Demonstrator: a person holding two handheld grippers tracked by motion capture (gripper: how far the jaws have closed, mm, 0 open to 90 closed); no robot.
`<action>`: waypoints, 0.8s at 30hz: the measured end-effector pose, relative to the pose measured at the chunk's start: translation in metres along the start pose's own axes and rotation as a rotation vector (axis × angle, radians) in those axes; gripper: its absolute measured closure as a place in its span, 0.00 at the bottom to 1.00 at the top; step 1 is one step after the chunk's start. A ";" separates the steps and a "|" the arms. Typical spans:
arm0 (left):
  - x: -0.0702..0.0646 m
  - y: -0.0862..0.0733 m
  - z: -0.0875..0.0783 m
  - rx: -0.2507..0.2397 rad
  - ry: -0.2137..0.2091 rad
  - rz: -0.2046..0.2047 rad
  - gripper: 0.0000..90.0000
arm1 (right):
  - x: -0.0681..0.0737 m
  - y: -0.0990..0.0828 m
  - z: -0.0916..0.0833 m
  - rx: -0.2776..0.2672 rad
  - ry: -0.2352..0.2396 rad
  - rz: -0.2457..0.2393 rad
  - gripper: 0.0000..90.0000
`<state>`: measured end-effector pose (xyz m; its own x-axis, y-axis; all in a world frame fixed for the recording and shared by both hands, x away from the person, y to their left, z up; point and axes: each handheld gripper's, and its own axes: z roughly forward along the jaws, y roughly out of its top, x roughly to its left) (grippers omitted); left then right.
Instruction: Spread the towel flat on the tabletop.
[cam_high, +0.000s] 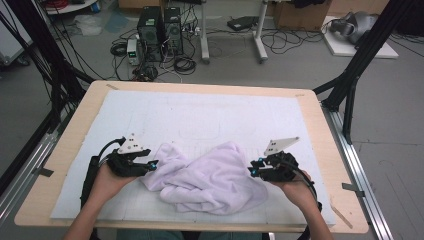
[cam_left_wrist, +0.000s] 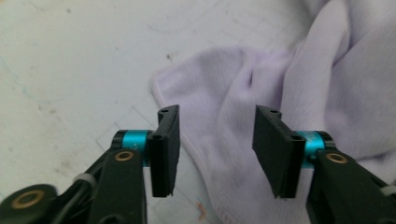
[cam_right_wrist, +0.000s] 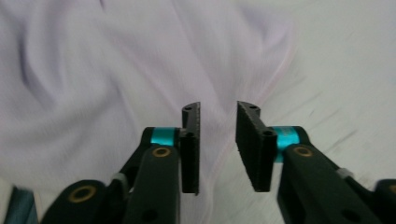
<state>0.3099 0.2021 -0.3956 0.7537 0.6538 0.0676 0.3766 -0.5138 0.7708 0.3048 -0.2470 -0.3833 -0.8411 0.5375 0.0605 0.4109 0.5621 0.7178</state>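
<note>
A crumpled pale lilac cloth (cam_high: 205, 179) lies on the white mat near the table's front edge. My left gripper (cam_high: 154, 165) sits at the cloth's left end and my right gripper (cam_high: 251, 172) at its right end, both pointing inward. In the left gripper view the left gripper (cam_left_wrist: 217, 140) stands open above a cloth corner (cam_left_wrist: 201, 79), with no fabric pinched between the pads. In the right gripper view the right gripper (cam_right_wrist: 218, 140) is open by a narrower gap over the cloth (cam_right_wrist: 116, 70), and nothing is clamped.
The white mat (cam_high: 200, 115) covers most of the wooden table (cam_high: 65, 150). Black frame posts stand at both far corners. Beyond the table, computers (cam_high: 160, 32) and cables lie on the floor.
</note>
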 end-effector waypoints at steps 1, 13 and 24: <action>0.000 0.000 0.000 0.000 0.000 0.000 0.54 | -0.002 0.007 -0.003 -0.027 -0.014 -0.004 0.69; 0.016 0.012 0.053 0.081 -0.038 -0.030 0.59 | -0.024 0.043 0.052 -0.063 -0.027 -0.015 0.51; 0.015 0.007 0.068 0.150 -0.098 -0.018 0.89 | -0.042 0.034 0.099 0.044 0.085 0.019 0.89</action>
<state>0.3602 0.1706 -0.4321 0.7922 0.6101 -0.0129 0.4612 -0.5848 0.6674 0.3886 -0.1881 -0.4297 -0.8591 0.4941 0.1335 0.4403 0.5804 0.6851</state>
